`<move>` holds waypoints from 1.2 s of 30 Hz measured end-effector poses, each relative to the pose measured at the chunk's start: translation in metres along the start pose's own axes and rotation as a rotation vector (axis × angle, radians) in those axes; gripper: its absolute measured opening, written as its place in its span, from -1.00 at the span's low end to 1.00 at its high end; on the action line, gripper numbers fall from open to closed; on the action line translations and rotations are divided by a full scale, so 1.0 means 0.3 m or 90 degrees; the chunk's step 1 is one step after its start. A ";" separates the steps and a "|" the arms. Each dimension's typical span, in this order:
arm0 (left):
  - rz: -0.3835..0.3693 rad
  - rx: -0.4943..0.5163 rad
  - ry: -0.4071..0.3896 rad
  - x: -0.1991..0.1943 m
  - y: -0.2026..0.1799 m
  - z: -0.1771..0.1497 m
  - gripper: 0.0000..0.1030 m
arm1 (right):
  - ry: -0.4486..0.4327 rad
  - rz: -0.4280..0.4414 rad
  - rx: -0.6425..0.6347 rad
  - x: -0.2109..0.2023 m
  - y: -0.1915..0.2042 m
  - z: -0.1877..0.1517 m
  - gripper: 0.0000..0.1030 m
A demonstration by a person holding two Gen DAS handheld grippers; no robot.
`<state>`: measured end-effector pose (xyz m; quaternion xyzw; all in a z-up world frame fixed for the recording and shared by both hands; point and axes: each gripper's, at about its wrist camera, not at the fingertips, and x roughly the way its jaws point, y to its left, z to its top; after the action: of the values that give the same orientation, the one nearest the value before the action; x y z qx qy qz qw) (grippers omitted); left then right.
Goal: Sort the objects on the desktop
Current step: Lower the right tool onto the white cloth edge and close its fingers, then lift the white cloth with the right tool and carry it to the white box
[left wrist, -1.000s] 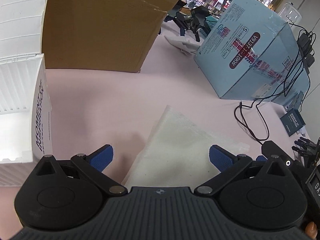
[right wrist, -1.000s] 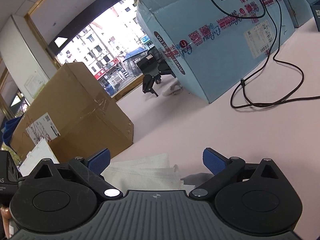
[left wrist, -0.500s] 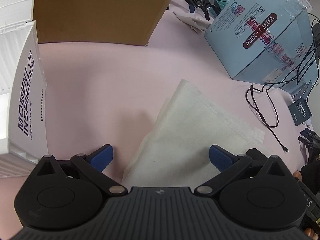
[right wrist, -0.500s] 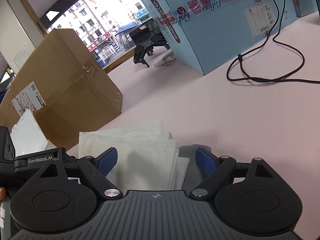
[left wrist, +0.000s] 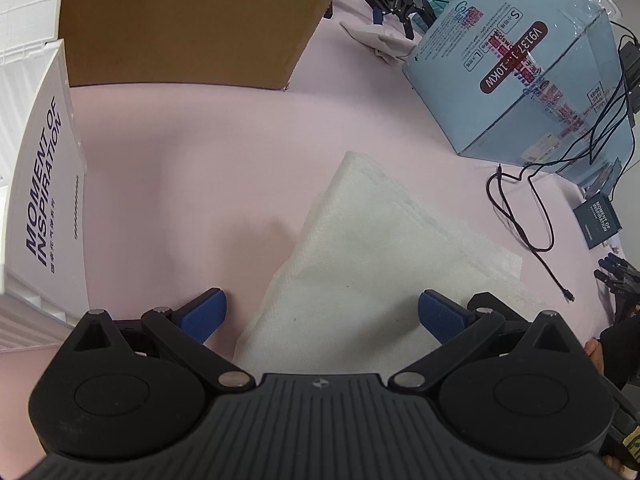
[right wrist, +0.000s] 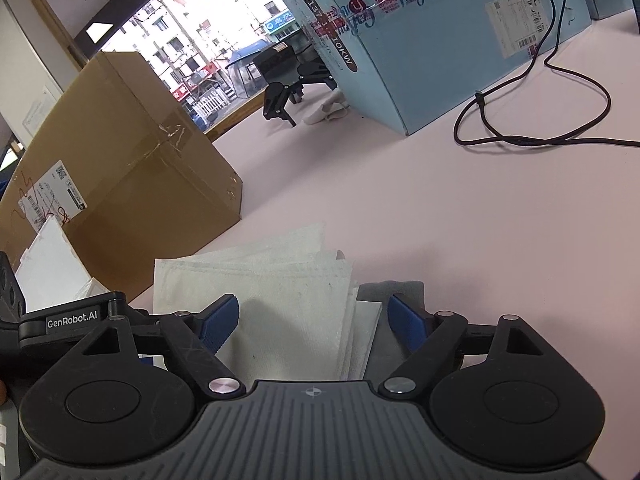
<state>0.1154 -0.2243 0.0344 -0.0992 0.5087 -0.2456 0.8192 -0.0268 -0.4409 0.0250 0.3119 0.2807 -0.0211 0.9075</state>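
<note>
Right wrist view: both tongs (right wrist: 314,322) (left wrist: 322,312) spread over white, seemingly layered folded tissues (right wrist: 272,280).

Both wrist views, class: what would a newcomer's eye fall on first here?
First, the stack of white cloths lying on the pink table, with the open left gripper and open right gripper poised over it. Next, the big brown carton behind on the left and the taped blue box on the right, a black cable looping before it.
</note>
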 end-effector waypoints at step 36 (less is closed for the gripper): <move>0.022 0.036 -0.249 -0.320 -0.104 -0.094 -0.68 | -0.171 0.166 -0.044 -0.141 0.048 0.002 -0.83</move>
<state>0.0463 -0.2001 0.1095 -0.1133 0.3346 -0.2216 0.9089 -0.0590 -0.4353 0.0554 0.3086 0.1150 0.0652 0.9419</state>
